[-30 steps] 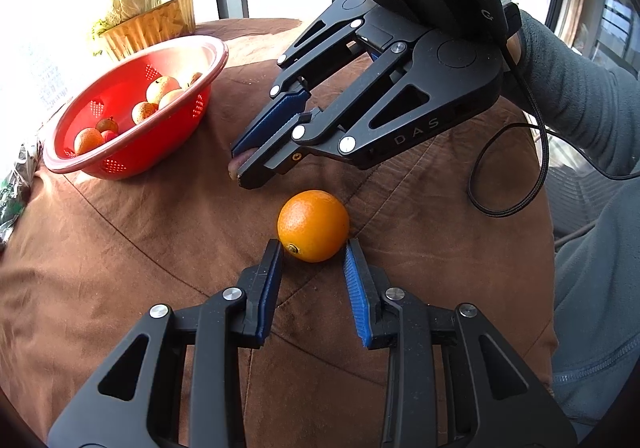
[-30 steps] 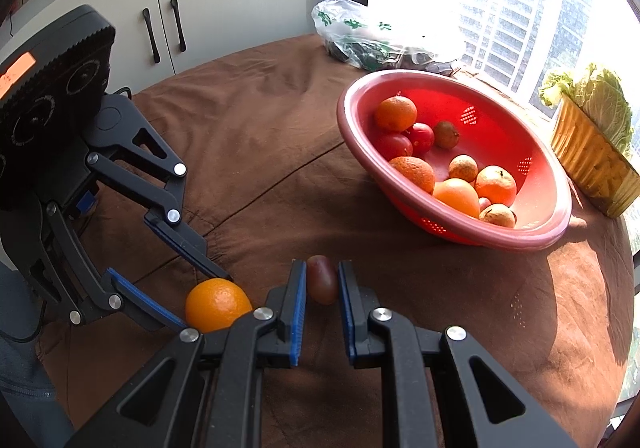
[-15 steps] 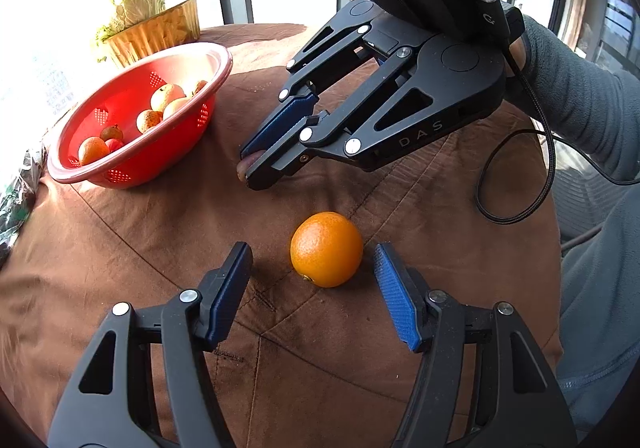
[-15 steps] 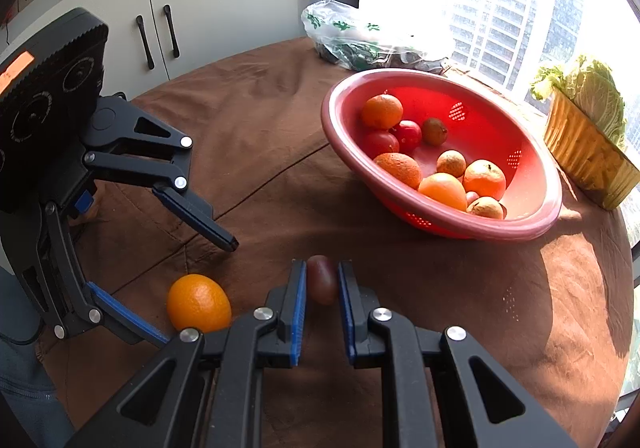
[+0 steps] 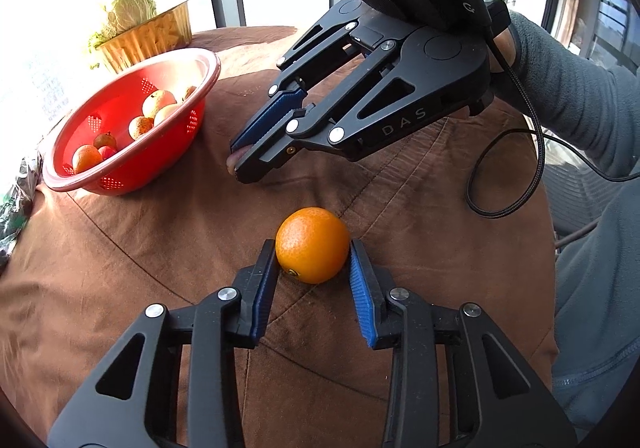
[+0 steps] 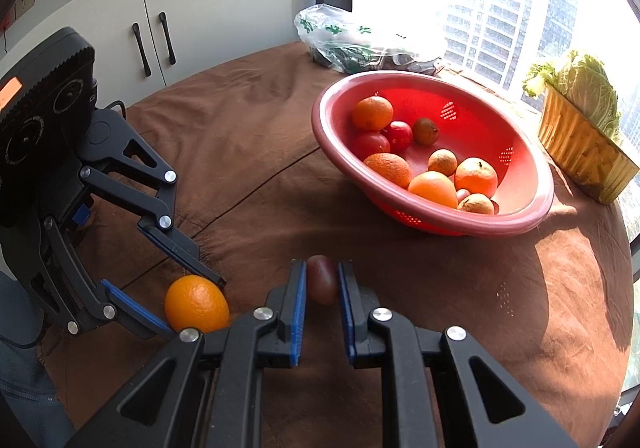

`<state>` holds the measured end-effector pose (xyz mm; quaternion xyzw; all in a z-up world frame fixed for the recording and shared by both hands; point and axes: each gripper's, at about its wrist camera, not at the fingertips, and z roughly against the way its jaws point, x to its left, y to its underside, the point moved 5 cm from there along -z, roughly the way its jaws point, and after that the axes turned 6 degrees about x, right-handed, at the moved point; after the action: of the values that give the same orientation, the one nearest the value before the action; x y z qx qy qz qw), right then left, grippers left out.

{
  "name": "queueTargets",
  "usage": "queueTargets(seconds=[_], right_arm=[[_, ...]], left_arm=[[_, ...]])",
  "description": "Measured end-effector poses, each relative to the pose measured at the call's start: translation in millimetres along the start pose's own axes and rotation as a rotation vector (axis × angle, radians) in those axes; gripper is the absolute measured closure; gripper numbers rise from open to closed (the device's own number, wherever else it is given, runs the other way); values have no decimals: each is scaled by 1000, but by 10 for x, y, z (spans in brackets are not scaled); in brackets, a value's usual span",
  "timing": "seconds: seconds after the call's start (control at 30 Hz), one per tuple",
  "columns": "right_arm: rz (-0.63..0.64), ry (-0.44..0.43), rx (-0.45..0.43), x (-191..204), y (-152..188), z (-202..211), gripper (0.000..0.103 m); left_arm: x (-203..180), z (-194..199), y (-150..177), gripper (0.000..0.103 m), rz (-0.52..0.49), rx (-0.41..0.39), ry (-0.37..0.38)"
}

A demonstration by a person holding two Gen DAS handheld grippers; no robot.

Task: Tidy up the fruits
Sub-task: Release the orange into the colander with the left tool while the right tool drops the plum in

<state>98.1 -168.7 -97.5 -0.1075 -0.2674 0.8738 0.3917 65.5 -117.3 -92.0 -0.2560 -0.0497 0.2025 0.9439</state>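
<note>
Orange [image 5: 312, 245] position governed the coming move: the fruit lay directly ahead of the left gripper [image 5: 313, 260], seated between its two blue-padded fingers, resting on the brown tablecloth [image 5: 168, 248]. Both pads stood at the fruit's flanks, apparently touching; whether they pressed with any force could not be told. The jaws were closed about to the orange's width. The fruit was near-spherical with no marked long axis; its stem end faced down and toward the camera.

The right gripper [image 6: 322, 284] had its jaws drawn narrow onto a small dark-red fruit [image 6: 321, 279], an oval body whose long axis ran along the fingers. Its far tip protruded past the fingertips. Whether this fruit was off the cloth could not be determined.

The red colander [image 6: 520, 220] lay ahead and to the right of the right gripper, and ahead and to the left of the left gripper; judged from both views, the right gripper was the nearer.

Materials:
- Orange: pebbled, glossy rind; rigid, likely to roll if released.
- Small fruit: smooth, matte skin.
- Colander: hard plastic, perforated, wide rolled rim, tilted; it held oranges, small red fruits and brownish fruits.
- Tablecloth: soft suede-like fabric, seamed and creased.

A cabbage [image 6: 580, 84] in a gold foil tray [image 6: 580, 152] stood beyond the colander.
</note>
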Motion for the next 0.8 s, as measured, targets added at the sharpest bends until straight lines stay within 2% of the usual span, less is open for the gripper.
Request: queueTargets(seconds=[0.2,0.43,0.63,0.8], right_arm=[[-20,-4,-25,-51,8,118,86],[-69,32,-90,-339,-152,409,86],[-178,63,-98,-798,-433,376,86],[-240,53,-68,-1123,-585,162,86]], left_arm=[[205,249,8,70,40,-45,-46],[695,518,-207,70,102,-90,-165],[1192,401,-560,70,113,-60,-259],[1498,192,-737,70,119,-18,-277]])
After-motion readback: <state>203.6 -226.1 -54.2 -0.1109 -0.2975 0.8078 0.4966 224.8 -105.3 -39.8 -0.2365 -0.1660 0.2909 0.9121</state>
